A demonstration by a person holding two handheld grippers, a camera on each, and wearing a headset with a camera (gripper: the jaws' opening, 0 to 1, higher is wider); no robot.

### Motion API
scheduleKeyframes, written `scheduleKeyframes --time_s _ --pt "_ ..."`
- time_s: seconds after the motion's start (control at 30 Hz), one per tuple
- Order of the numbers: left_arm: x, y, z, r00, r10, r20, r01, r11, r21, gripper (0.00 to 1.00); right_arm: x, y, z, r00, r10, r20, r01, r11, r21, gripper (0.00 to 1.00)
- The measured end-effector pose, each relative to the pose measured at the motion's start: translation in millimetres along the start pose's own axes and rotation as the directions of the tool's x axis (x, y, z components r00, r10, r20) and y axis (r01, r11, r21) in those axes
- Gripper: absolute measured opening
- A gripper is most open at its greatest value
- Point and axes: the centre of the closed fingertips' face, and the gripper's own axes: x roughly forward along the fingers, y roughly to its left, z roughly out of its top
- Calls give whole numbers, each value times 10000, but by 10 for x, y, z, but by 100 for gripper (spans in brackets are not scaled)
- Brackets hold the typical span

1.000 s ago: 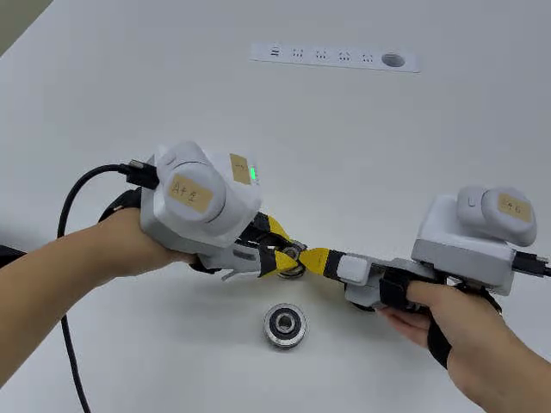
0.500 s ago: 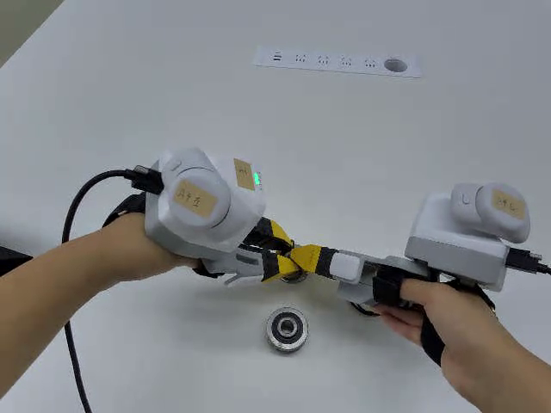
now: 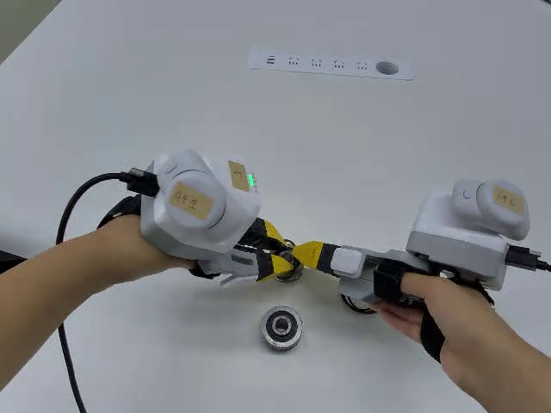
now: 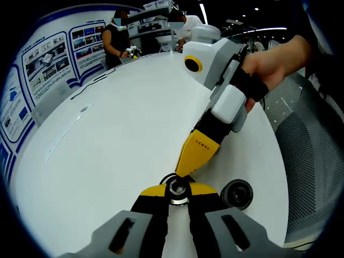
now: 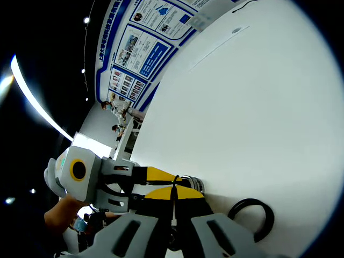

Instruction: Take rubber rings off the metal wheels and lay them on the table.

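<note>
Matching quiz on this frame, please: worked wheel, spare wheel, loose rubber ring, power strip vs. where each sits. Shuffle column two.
1. worked wheel
2. spare wheel
3. loose rubber ring
4. power strip

A. flat on the table, beside the right tool
B. at the table's far side
C. between the jaws of the left tool
D. on the table, touched by neither tool, nearer the person than the tool tips

Pairs: 1-C, 2-D, 3-A, 4-B

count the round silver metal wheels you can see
2. One silver metal wheel is clamped in the left gripper's jaws, at the right gripper's tips. The other wheel lies on the white table, nearer the person. The grippers could hide more.
</note>
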Motion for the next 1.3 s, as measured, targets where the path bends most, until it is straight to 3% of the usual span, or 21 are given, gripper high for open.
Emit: scheduleKeyframes --time_s 0.4,0.6,0.73,0.8,1.0,1.13,1.3 --pt "-169 -10 26 9995 240 199 -242 9997 105 18 14 46 -6 10000 12 88 -14 9998 214 2" --pt "-270 -14 23 9979 562 325 -558 9983 -141 24 18 96 -28 9999 158 35 -159 9993 335 2" --pt "-329 -7 68 9923 853 896 -761 9919 -1014 28 26 158 -35 9992 398 -15 -397 9985 368 2" --pt "-346 -47 99 9900 826 1147 -696 9912 -1130 30 18 183 -40 9986 529 -43 -527 9980 359 2" --pt "-407 -43 122 9820 1307 1366 -1105 9830 -1463 45 -126 161 38 9980 586 255 -598 9969 510 2" --pt "-490 -17 161 9721 1600 1717 -1262 9732 -1923 47 -278 74 121 9973 465 569 -504 9964 683 2" --pt "-562 -50 168 9664 1622 1996 -1203 9711 -2063 53 -477 -68 126 9962 235 838 -326 9935 1087 2"
